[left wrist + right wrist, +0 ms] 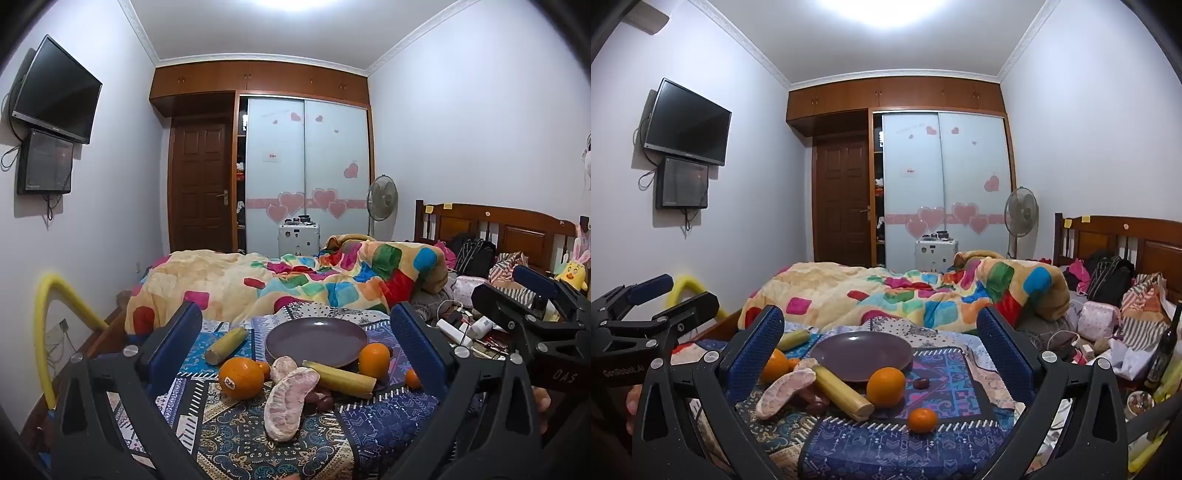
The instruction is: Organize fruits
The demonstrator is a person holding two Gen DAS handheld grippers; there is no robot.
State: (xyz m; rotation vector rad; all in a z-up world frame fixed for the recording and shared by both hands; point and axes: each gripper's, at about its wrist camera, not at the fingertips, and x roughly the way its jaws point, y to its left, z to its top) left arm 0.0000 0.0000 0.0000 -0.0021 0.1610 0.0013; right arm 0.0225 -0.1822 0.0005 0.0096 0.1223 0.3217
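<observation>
Both grippers are held back from the fruit, nothing gripped. The left gripper is spread wide, blue pads apart; the right gripper is likewise opened wide and empty.

Nearest, on the patterned blue cloth: a peeled pink pomelo segment, soft and likely to tear or weep if squeezed; best taken lightly across its thick middle. A second piece lies just behind it.

Right of it, a small orange mandarin sits alone; light, thin-skinned, to be pinched gently across its width.

A yellow-green cane-like stick lies diagonally, far end at the plate rim; judged stiff, safely clamped mid-length. Small dark round fruits are seen near it, kind not discernible.

Two large oranges, one stickered at left, one at right; firm, heavier, prone to roll, to be gripped across the widest part.

Farther, the empty purple round plate. Far left, a second cane-like stick.
</observation>
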